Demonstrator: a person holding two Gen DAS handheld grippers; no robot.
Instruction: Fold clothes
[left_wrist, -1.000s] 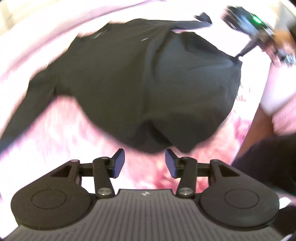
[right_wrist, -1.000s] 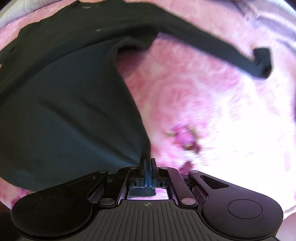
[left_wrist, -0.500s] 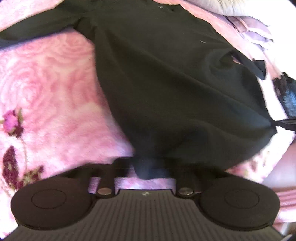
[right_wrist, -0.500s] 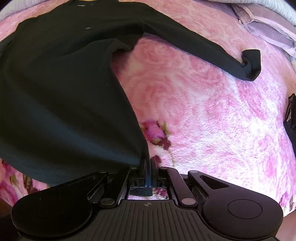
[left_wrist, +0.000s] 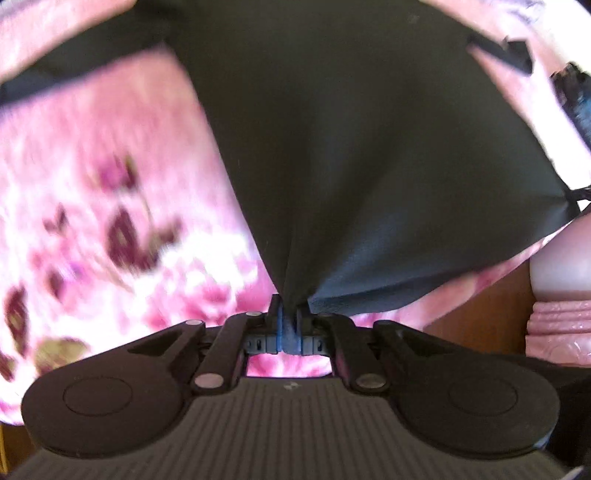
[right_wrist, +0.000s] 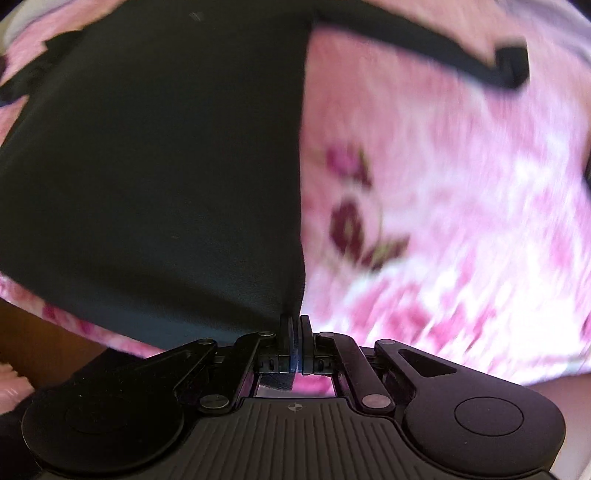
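Left wrist: left gripper (left_wrist: 290, 314) pinches black shirt (left_wrist: 369, 147) hem; blanket (left_wrist: 110, 184) blurred, seemingly floral.

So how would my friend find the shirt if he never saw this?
Look for the fluffy pink blanket printed with dark roses. Spread over it is one big black long-sleeved shirt, its bottom corners pinched by the left gripper and the right gripper. It is the only plain black thing on all that pink.
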